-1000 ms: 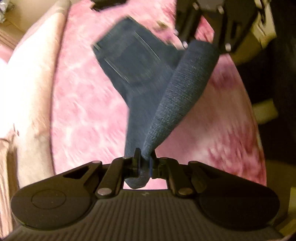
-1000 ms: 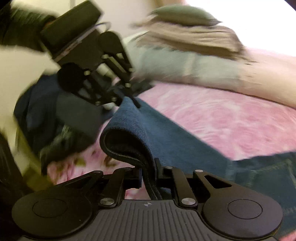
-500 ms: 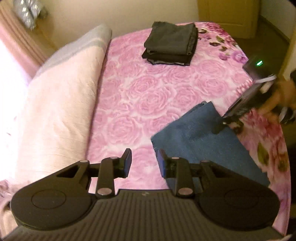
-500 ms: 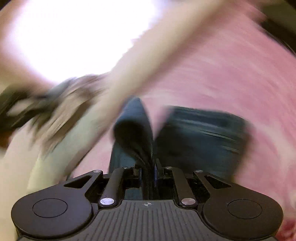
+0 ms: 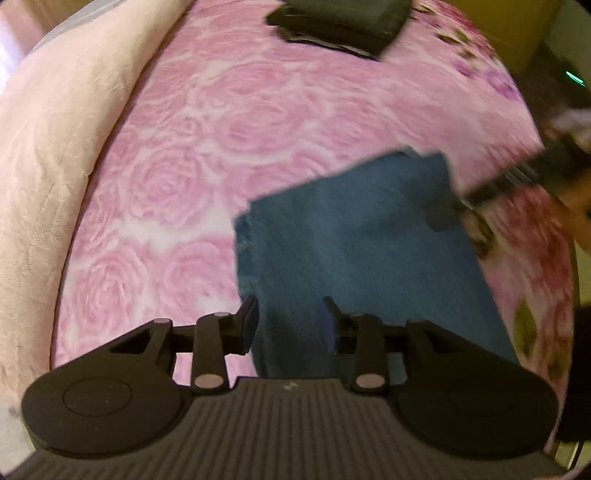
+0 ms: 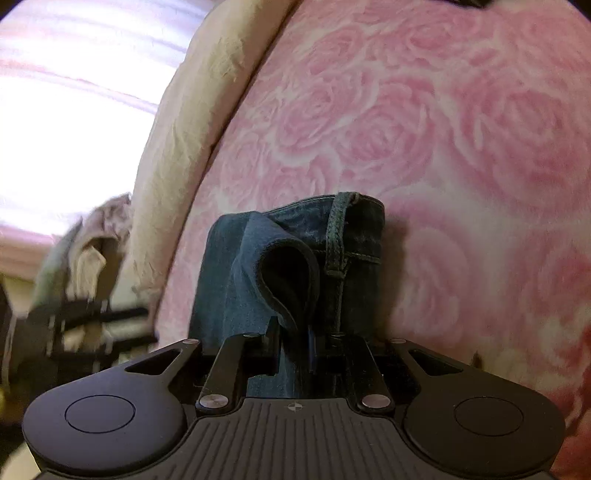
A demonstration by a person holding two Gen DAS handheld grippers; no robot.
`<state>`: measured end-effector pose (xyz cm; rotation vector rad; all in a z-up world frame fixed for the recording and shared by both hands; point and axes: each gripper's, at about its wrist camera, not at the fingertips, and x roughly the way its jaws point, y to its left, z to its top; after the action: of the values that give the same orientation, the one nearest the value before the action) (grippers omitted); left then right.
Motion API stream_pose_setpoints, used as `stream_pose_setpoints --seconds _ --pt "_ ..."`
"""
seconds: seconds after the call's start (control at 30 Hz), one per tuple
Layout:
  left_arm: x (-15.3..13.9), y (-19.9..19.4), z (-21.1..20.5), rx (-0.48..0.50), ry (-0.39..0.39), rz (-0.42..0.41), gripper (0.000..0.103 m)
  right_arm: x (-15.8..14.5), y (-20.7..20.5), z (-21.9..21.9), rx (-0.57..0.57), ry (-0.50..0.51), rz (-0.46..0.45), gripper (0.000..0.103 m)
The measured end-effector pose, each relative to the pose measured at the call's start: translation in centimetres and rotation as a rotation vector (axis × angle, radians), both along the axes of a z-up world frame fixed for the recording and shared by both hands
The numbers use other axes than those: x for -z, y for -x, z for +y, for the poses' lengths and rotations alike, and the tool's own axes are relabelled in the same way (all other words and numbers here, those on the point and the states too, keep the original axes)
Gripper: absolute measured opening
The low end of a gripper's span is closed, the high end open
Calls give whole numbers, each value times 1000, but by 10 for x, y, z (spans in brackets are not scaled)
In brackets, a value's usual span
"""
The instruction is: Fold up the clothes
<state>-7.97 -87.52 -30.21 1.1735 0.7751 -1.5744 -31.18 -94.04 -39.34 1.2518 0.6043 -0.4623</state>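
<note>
Left wrist view shows our left gripper (image 5: 290,321) spread wide and holding nothing, now lower over the near edge of the folded jeans (image 5: 365,258) than half a second ago, when it sat beside them over the pink rose bedspread (image 5: 207,122). Our right gripper (image 6: 293,345) remains clamped on a fold of the jeans (image 6: 295,258), which have settled onto the bed, the blur gone. A dark folded pile (image 5: 340,22) stays at the far end.
</note>
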Motion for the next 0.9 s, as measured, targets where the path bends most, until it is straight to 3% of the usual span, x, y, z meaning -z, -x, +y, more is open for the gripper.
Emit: stream_pose_setpoints --seconds 0.07,0.13,0.17,0.23,0.3,0.33,0.37,0.4,0.47,0.57,0.7,0.77,0.83,0.9 --pt "15 -7 -17 -31 -7 21 32 -9 -2 4 -51 59 7 37" --pt "29 -12 -28 -57 -19 48 32 -20 -5 8 -102 132 17 54" --pt "35 -15 -32 -68 -25 64 32 -24 -8 10 -118 162 24 55" --pt "50 -21 -37 -105 -53 124 29 -29 -12 13 -139 210 36 55" --pt "61 -27 -38 -142 -82 193 16 -25 -11 13 -103 202 41 54" --pt "61 -29 -37 -151 -73 195 11 -22 -9 12 -74 184 48 47" --pt "57 -31 -34 -158 -61 199 9 -18 -8 10 -45 163 61 17" --pt "49 -34 -30 -166 -39 203 8 -16 -8 6 -23 136 76 15" --pt "37 -38 -22 -175 -5 182 7 -23 -12 2 -30 120 54 14" --pt "24 -46 -11 -197 28 160 7 -39 -27 -3 -109 183 12 13" --pt "60 -45 -34 -226 -31 181 9 -11 -33 -17 -104 150 90 14" --pt "72 -39 -40 -207 -45 158 11 5 -25 -26 -62 87 75 14" --pt "76 -36 -41 -189 -44 143 11 3 -22 -28 -68 87 67 14" --pt "73 -40 -36 -196 -37 135 19 -7 -19 -24 -84 124 87 17"
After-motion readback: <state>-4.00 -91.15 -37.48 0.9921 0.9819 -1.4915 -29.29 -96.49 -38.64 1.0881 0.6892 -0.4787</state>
